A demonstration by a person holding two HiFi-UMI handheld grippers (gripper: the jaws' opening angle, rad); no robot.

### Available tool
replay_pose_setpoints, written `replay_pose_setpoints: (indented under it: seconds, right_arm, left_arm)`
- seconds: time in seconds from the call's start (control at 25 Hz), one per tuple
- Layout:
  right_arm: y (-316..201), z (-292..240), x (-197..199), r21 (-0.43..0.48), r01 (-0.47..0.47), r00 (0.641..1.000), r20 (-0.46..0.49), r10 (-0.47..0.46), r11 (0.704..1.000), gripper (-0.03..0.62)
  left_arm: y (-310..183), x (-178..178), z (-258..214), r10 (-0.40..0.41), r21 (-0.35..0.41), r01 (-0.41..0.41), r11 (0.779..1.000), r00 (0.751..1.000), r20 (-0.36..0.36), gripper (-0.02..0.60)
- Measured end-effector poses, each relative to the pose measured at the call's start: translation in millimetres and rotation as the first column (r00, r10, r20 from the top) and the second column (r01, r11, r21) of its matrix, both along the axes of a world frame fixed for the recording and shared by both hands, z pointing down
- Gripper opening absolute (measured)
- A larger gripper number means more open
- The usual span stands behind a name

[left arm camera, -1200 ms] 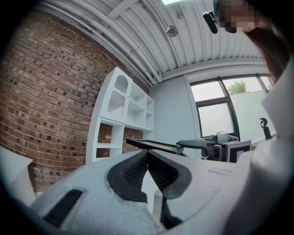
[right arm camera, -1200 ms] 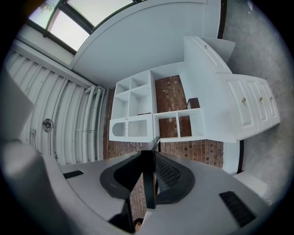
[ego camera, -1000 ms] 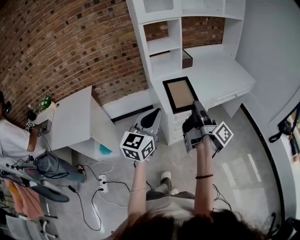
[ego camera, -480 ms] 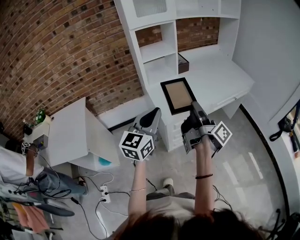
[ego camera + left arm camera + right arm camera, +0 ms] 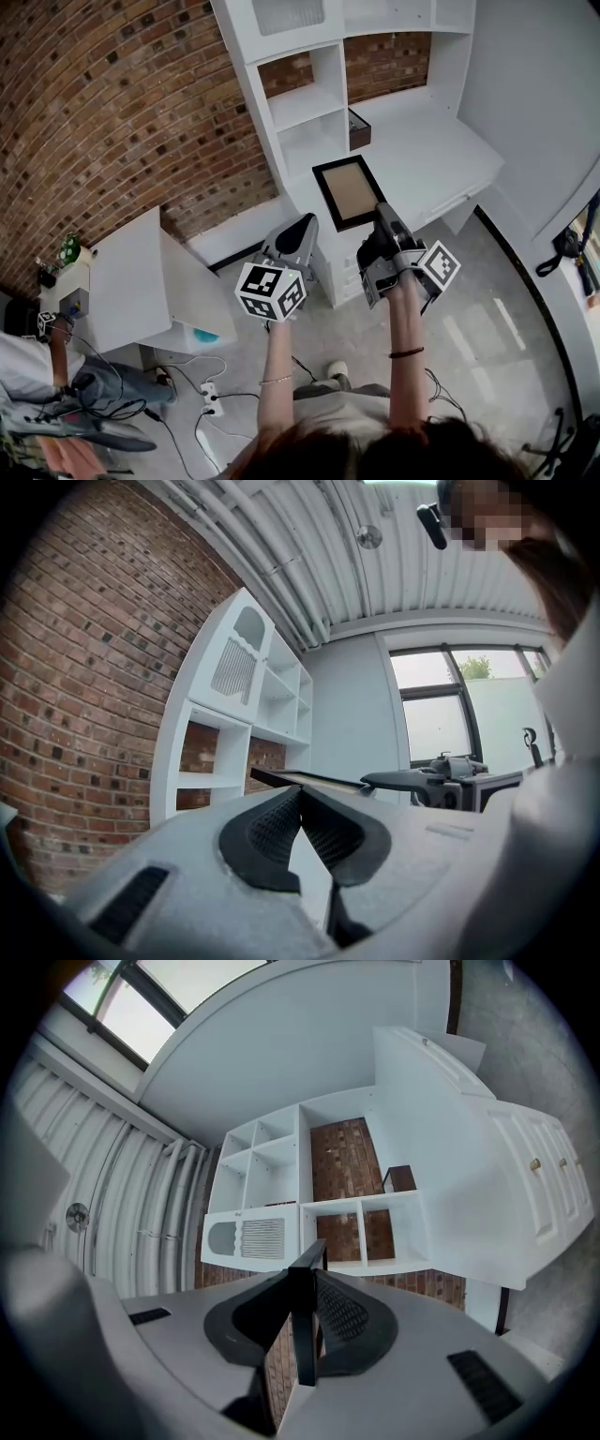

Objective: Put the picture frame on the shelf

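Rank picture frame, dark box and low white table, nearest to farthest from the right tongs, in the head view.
1. Picture frame: clamped in the right tongs.
2. Dark box: ahead, on the desk.
3. Low white table: far off to the left.

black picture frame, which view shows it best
Head view: it shows the whole black rectangular picture frame, face and border. Right gripper view shows only its clamped edge; left gripper view, a thin sliver.
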State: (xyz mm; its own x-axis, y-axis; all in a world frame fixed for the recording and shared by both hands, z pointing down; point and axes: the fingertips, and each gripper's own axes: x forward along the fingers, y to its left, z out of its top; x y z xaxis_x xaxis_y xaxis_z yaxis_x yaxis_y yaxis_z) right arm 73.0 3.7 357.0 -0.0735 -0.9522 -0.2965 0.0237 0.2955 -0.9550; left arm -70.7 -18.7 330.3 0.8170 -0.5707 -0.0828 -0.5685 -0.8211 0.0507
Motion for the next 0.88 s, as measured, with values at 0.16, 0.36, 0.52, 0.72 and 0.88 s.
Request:
replay_pose_setpoints:
  seconds: [0.16,0.36,0.52,0.72,0.88]
  right_arm:
    - [-10.9,1.9,3.6,0.000,-0.015,1.000,-0.008,0.015,1.000,0.075]
    - [-22.8,1.9,2.5,0.003,-0.023,1.000,-0.019,0.024,1.000,0.075]
    - [-27.3,5.2,1.9,0.003,-0.029,0.999,-0.016,0.029,1.000,0.075]
    - [-40.7,8.0,-2.4,-0.006,-0.028,1.000,-0.015,0.028,1.000,0.075]
    - [-52.1,12.4,-6.8,-0.017,-0.013,1.000,-0.009,0.013,1.000,0.075]
  left_arm:
    - [-12.4,4.7,3.1,0.019,-0.002,-0.019,1.000,1.000,0.003,0.011]
    - [-25.8,4.0,3.6,0.029,0.002,-0.029,1.000,1.000,0.000,0.011]
    - [-29.8,0.4,4.5,0.026,0.009,-0.026,1.000,1.000,0.005,0.011]
    - [-43.0,-11.0,3.3,0.008,0.008,-0.008,1.000,1.000,-0.001,0.011]
    - [-52.8,-14.3,8.1,-0.004,-0.004,0.004,1.000,1.000,-0.006,0.011]
